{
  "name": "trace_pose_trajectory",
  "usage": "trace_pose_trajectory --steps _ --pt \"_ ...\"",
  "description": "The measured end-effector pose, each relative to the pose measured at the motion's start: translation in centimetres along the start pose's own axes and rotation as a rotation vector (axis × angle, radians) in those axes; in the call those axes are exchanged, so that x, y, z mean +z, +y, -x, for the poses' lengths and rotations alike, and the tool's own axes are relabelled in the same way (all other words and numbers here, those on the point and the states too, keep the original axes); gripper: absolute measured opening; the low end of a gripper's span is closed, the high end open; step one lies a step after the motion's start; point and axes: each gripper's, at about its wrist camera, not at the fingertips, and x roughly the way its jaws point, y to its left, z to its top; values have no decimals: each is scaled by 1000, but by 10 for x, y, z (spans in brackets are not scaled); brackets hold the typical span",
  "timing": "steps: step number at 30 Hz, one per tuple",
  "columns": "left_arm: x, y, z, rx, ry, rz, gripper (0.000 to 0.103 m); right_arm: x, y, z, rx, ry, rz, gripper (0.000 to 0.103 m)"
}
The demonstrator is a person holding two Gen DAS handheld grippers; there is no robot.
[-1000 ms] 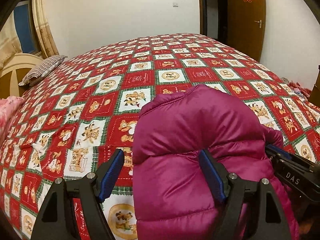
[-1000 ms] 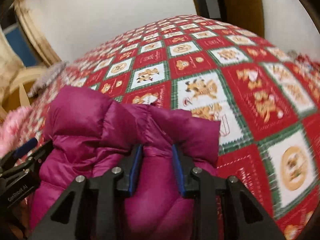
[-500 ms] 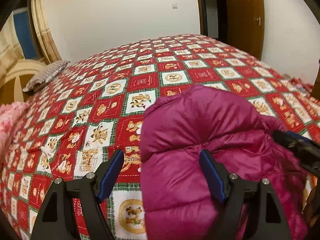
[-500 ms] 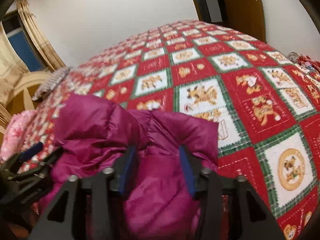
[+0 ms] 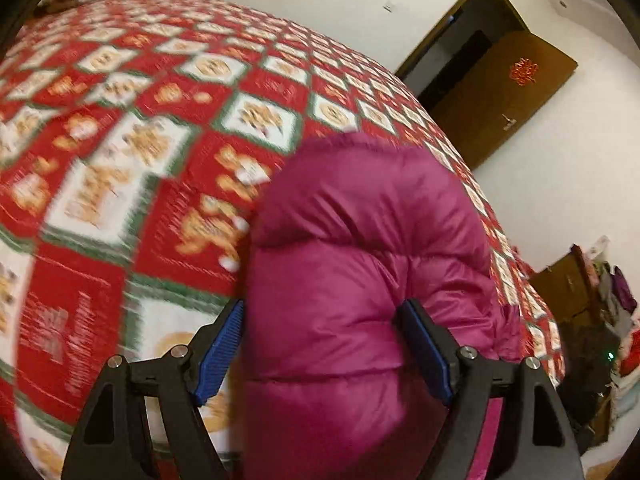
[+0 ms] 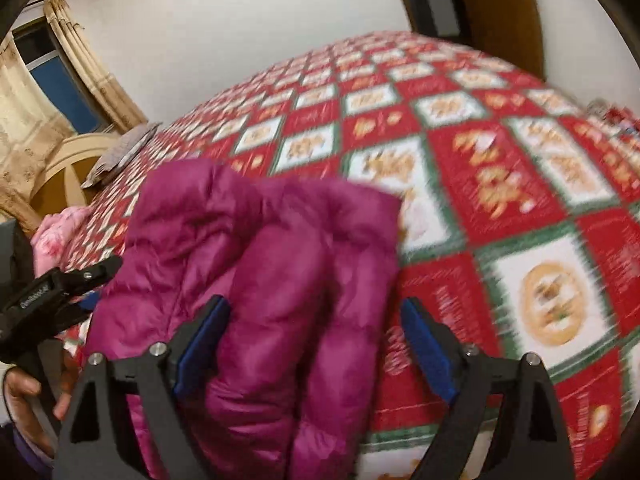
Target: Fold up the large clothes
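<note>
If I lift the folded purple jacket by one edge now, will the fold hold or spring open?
The jacket looks puffy and quilted, so it will likely sag and spring partly open. Its shell looks smooth, so probably slippery on the pads. It seems light for its bulk. Both the left gripper and right gripper stand open around it.

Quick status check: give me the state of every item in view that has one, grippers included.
Left gripper: open, jaws wide around a bulge of the jacket.
Right gripper: open, jacket lying between the jaws.
Magenta puffer jacket: folded into a bundle, lying on the bed.
Bedspread: spread flat over the bed.
Door: open.
Curtain: drawn aside, window showing.
</note>
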Motion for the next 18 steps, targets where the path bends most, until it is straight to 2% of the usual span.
trace_pose_trajectory --steps 3,8,12,16,18 --pt "2 -3 -6 -1 11 -22 81 -2 -3 -10 69 31 -16 90" --pt "4 6 -17 -75 52 1 83 0 -7 -14 134 57 33 91" --pt "3 10 -21 -127 56 -6 85 0 -7 -21 143 50 25 91" --pt "3 13 -19 -169 54 -38 85 -3 6 -21 137 55 90 91" --pt "3 20 -17 -208 48 -24 85 -3 5 -17 165 68 101 89"
